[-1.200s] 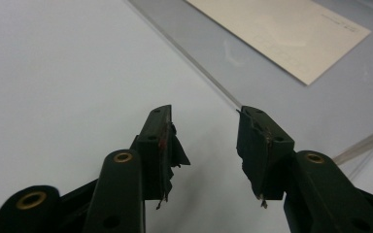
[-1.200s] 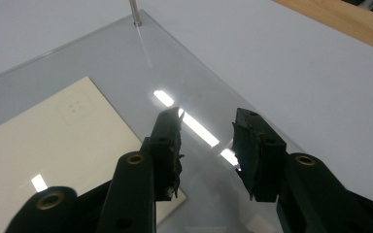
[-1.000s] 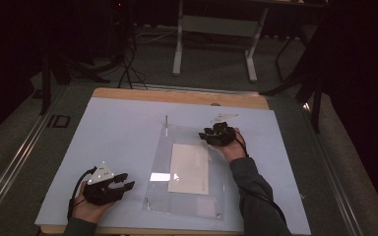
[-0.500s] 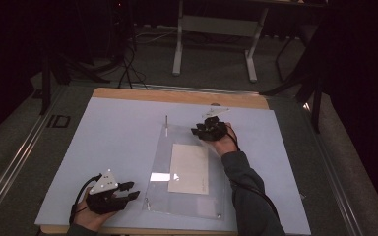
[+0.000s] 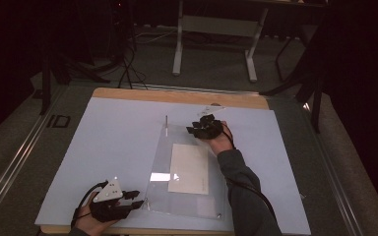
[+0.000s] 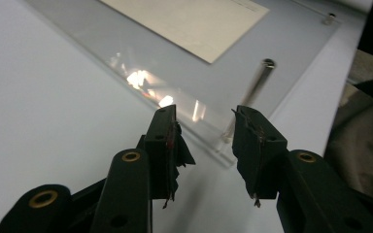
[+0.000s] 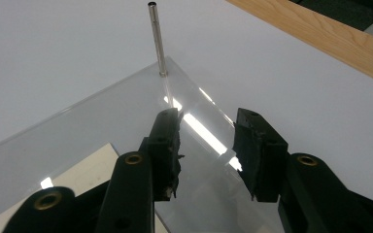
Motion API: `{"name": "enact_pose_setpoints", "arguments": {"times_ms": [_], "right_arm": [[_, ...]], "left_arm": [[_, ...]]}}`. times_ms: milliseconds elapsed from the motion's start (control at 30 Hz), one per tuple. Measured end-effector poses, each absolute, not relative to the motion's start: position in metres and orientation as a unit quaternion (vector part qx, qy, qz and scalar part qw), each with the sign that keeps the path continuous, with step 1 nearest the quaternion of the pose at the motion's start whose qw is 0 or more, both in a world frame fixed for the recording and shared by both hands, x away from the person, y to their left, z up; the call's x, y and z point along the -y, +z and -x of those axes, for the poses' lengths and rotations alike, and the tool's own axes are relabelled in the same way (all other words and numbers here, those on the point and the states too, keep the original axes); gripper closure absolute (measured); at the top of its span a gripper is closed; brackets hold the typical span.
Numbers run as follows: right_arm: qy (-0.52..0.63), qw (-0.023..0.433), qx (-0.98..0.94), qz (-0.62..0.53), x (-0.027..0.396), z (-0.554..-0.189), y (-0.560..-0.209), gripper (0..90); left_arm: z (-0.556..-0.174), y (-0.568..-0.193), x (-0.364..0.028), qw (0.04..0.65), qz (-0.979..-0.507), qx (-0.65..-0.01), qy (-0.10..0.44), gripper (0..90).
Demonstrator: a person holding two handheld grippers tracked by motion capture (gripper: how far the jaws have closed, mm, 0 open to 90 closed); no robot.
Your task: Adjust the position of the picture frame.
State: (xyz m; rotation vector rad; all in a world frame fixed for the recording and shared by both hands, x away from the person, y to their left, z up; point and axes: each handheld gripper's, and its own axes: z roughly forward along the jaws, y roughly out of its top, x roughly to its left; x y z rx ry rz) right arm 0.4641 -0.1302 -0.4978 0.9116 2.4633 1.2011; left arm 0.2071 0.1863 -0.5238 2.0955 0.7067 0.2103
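Holding our left tongs [image 5: 137, 199] at the near left corner of the plate [image 5: 189, 194], we had its jaws half apart and just closing, the corner edge lying between them in the left gripper view with neither pad [image 6: 167, 141] pressing on it that we could see. Our right tongs [image 5: 196, 129] hovered over the far end of the plate, jaws half apart and just opening a little, with nothing gripped; in the right gripper view the plate's far edge ran below the gap.

That clear plate lay flat on the white sheet [image 5: 118, 142] covering the table [image 5: 177, 96], its long axis running away from us and leaning slightly to the left at the far end. A paper [image 5: 189, 168] lay on its middle, lined up the same way. At the far left corner a thin metal pin [image 7: 156, 39] stood upright, just beyond the right tongs. Small studs [image 6: 328, 18] marked other corners.
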Motion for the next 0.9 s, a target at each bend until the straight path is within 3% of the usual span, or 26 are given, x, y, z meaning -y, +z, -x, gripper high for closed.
{"name": "enact_pose_setpoints", "arguments": {"times_ms": [433, 500, 600, 667, 733, 900], "right_arm": [[0.418, 0.123, -0.843, -0.315, 0.125, -0.466, -0.497, 60.9], [0.418, 0.121, -0.843, -0.315, 0.121, -0.466, -0.498, 61.1], [0.417, 0.121, -0.846, -0.310, 0.117, -0.465, -0.498, 61.2], [0.417, 0.121, -0.846, -0.308, 0.114, -0.466, -0.497, 61.3], [0.417, 0.120, -0.847, -0.306, 0.111, -0.467, -0.497, 61.3], [0.417, 0.119, -0.849, -0.301, 0.104, -0.470, -0.497, 61.3]], "left_arm": [[-0.212, -0.525, -0.166, 0.447, -0.854, -0.256, 0.075, 71.5], [-0.213, -0.526, -0.163, 0.444, -0.858, -0.250, 0.066, 82.3], [-0.212, -0.526, -0.162, 0.439, -0.861, -0.243, 0.078, 83.6], [-0.212, -0.526, -0.162, 0.442, -0.860, -0.244, 0.075, 83.3], [-0.213, -0.527, -0.162, 0.442, -0.859, -0.248, 0.076, 70.0], [-0.214, -0.529, -0.159, 0.441, -0.860, -0.243, 0.081, 63.8]]}}
